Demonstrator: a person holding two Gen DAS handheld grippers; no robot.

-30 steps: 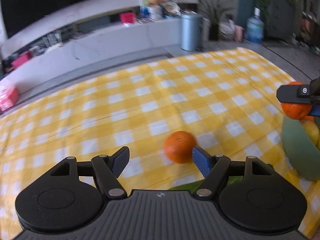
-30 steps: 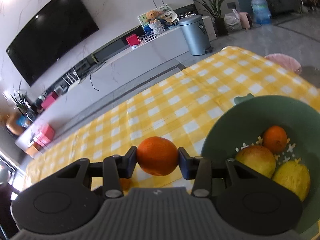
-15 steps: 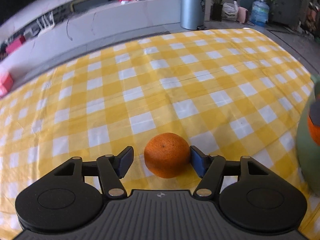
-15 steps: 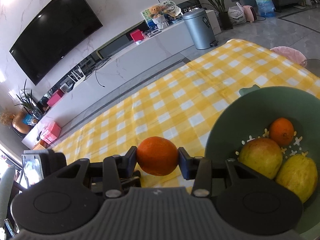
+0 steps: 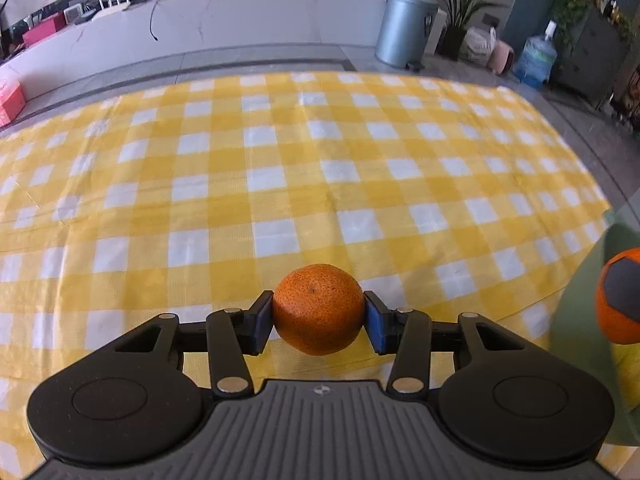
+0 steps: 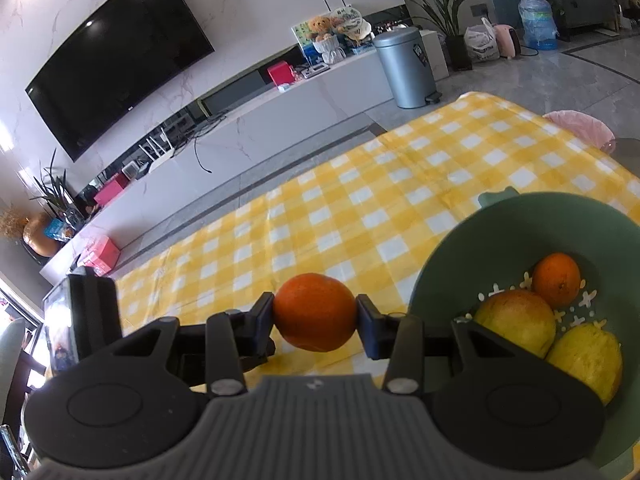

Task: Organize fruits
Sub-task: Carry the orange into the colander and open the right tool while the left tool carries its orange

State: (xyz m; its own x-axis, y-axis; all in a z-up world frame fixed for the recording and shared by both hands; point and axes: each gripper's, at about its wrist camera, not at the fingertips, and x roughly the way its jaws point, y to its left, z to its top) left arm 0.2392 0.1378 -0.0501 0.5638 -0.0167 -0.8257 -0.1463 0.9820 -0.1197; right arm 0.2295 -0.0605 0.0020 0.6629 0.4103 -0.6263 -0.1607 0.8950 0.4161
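My left gripper [image 5: 318, 322] is shut on an orange tangerine [image 5: 318, 308] low over the yellow checked tablecloth [image 5: 280, 184]. My right gripper [image 6: 315, 326] is shut on a second tangerine [image 6: 315, 312], held just left of the green bowl [image 6: 500, 236]. The bowl holds a small tangerine [image 6: 557, 279] and two yellow fruits [image 6: 516, 320]. In the left wrist view the bowl's rim [image 5: 580, 320] and the right gripper's tangerine [image 5: 618, 300] show at the right edge.
The left gripper's body [image 6: 80, 316] shows at the left of the right wrist view. Beyond the table's far edge stand a white TV console [image 6: 280, 120], a metal bin [image 6: 404, 68] and a water jug [image 6: 536, 20]. A pink stool [image 6: 580, 128] stands by the table's right corner.
My left gripper moved onto the tangerine lying on the cloth and closed on it. My right gripper kept hold of its tangerine beside the bowl, barely moving.
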